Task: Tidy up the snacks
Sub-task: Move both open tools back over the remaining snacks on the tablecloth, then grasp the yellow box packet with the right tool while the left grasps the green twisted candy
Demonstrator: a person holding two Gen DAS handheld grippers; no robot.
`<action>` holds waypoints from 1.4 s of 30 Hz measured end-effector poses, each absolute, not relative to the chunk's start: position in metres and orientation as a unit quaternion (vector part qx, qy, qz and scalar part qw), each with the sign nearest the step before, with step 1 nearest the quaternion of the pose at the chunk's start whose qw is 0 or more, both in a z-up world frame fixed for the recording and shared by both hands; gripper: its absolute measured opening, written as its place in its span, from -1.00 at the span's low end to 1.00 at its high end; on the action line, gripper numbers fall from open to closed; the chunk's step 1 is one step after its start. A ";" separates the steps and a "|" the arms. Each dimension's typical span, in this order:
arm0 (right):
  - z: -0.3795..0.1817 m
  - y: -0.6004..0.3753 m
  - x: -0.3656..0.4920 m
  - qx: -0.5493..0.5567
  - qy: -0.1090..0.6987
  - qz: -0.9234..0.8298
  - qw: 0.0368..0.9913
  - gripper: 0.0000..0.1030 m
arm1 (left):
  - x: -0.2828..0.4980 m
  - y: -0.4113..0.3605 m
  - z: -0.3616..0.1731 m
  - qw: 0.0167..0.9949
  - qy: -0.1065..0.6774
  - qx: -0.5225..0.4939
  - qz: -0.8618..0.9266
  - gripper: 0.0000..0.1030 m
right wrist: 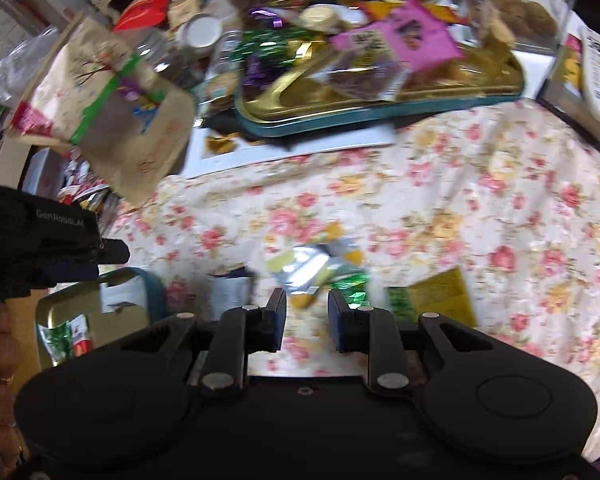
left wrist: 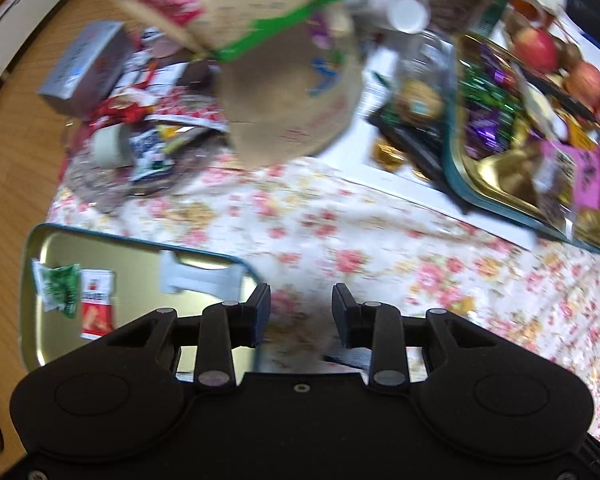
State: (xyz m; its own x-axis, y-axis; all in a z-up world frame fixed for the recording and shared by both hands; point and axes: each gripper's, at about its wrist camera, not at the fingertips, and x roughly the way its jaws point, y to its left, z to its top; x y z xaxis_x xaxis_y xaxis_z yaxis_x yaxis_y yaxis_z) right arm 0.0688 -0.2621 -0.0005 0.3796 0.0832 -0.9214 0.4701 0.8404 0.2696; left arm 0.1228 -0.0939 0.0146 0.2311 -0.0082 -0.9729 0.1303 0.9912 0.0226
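Right gripper (right wrist: 307, 322) hangs with its jaws narrowly apart and nothing in them, a small heap of snack packets (right wrist: 320, 270) on the floral cloth (right wrist: 480, 216) just past its tips. Left gripper (left wrist: 301, 314) is parted and empty too, beside the tin tray (left wrist: 140, 256). Everything's blurry, labels unreadable.

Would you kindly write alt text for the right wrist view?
The right gripper hovers empty above a floral tablecloth, with loose snack packets just ahead. A gold tin tray of snacks sits beyond, and a shallow tin holding two packets lies at left.
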 end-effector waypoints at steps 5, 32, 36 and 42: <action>-0.004 -0.292 0.051 0.261 0.545 -0.144 0.783 -0.50 | 0.113 -0.134 0.008 0.776 0.624 0.065 -0.068 -0.16; -0.043 -0.377 0.005 0.395 0.571 -0.172 0.699 -0.40 | 0.092 -0.187 -0.004 0.760 0.636 0.088 -0.101 -0.16; -0.050 -0.363 0.017 0.387 0.578 -0.173 0.697 -0.24 | 0.096 -0.171 0.003 0.766 0.631 0.077 -0.098 -0.16; -0.069 -0.346 0.033 0.391 0.590 -0.181 0.683 -0.15 | 0.104 -0.143 0.011 0.774 0.624 0.060 -0.090 -0.16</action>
State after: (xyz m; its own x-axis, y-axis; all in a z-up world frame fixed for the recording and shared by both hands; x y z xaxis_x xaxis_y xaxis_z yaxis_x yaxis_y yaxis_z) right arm 0.0329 -0.3456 -0.0685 0.2391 0.2137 -0.9472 0.7089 0.6282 0.3207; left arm 0.1041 -0.1428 0.0115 0.2047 -0.0650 -0.9767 0.2140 0.9766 -0.0202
